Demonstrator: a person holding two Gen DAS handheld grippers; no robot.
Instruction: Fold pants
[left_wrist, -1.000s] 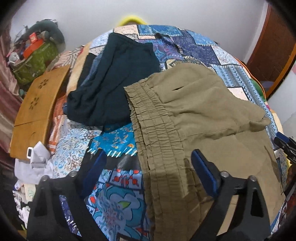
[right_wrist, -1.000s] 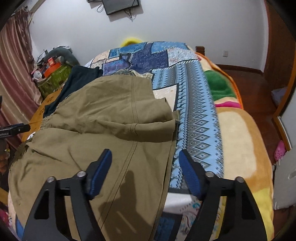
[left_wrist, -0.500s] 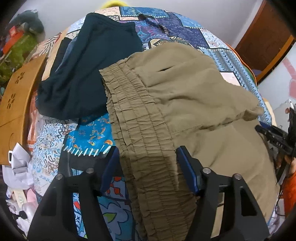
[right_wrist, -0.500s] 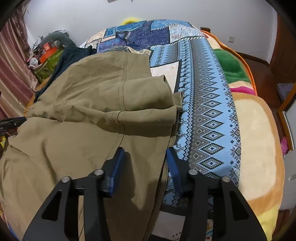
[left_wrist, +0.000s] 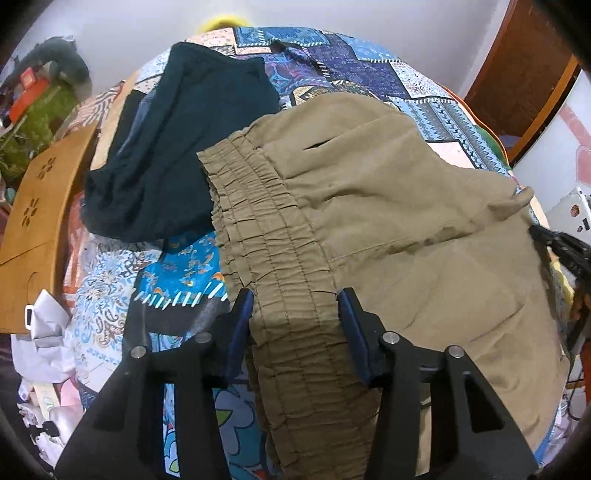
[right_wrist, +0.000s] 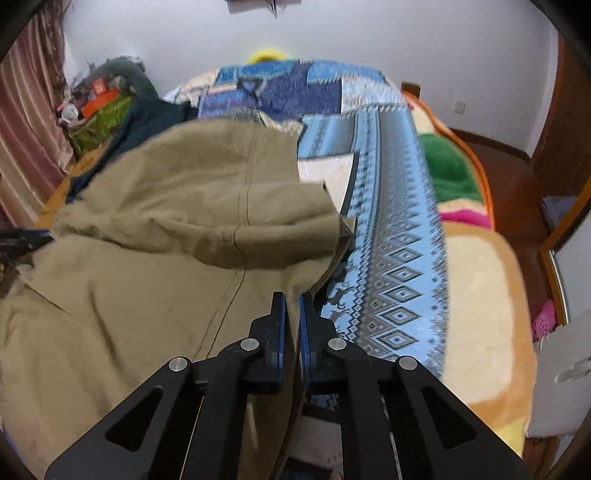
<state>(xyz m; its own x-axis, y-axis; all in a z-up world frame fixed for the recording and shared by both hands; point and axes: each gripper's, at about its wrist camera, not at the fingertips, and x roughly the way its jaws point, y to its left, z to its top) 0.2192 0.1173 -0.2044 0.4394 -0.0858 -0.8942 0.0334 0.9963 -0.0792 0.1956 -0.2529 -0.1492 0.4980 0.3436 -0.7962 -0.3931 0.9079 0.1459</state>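
Note:
Olive-brown pants (left_wrist: 388, 221) lie spread on a patterned bedspread, partly folded over themselves. My left gripper (left_wrist: 295, 314) straddles the gathered elastic waistband (left_wrist: 258, 221); its blue pads sit against both sides of the band, still well apart. My right gripper (right_wrist: 291, 314) is shut on the edge of the pants (right_wrist: 166, 258) near the hem, with cloth pinched between the pads. The right gripper's black tip shows at the right edge of the left wrist view (left_wrist: 561, 251).
A dark teal garment (left_wrist: 177, 147) lies beyond the waistband. A wooden board (left_wrist: 40, 206) and clutter stand left of the bed. The blue patterned bedspread (right_wrist: 391, 236) and an orange blanket (right_wrist: 487, 302) lie right of the pants. A wooden door (left_wrist: 524, 62) is at far right.
The right gripper's jaws have closed onto the pants edge. The left gripper has moved onto the waistband and its jaws have narrowed around it.

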